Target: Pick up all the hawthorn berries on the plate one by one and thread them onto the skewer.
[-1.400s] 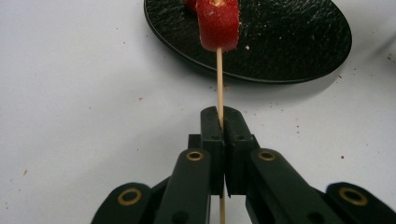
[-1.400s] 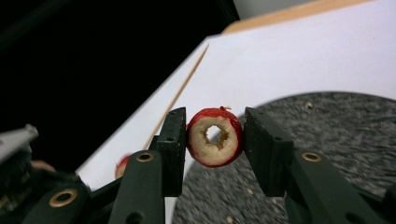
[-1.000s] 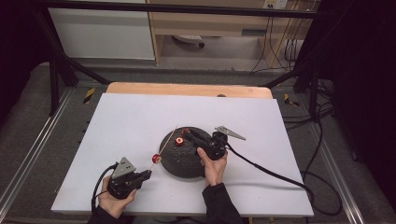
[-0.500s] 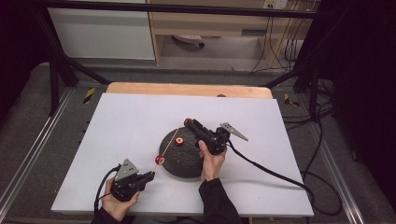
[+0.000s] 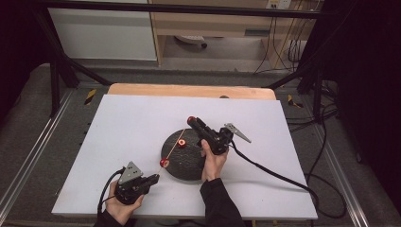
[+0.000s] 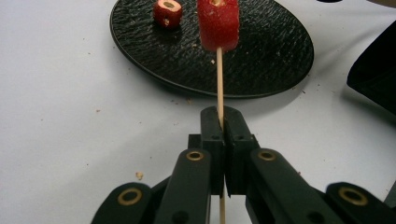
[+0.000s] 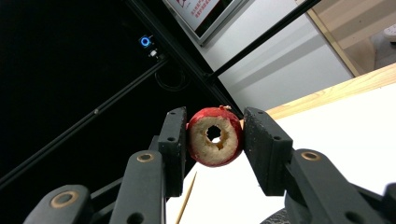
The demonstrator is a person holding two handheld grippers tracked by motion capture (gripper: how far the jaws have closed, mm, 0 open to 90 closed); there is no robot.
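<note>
Two hand-held grippers are working one skewer job: the left hand-held gripper (image 6: 219,140) is clenching the thin wooden skewer (image 6: 219,79) tight between its pads near the front edge of the surface (image 5: 142,123), stick angling up and away toward the black plate (image 6: 280,51). One red cored fruit piece (image 6: 218,23) is already sitting threaded on the skewer, hanging over the plate's near rim; another loose fruit ring (image 6: 167,11) is lying on the plate. The right hand-held gripper (image 7: 215,135) is grasping a third ring, the cored red slice (image 7: 215,136), pinched by its skin on both sides, raised above the far side of the plate, with the skewer tip (image 7: 187,198) showing just below the jaws in the right gripper view. Judgement: the step in hand is lining up the hole with the tip. The hole is facing the camera, not yet on the stick's axis, so the right wrist is needing to drop and tilt until bore and skewer are running collinear. Keep the left hand rigid; the stick is thin and will flex or snap under side load. Push along the axis only, lightly squeezing, since the slice looks soft and could split at the thin wall. Release only once the slice is seated against the first piece.
</note>
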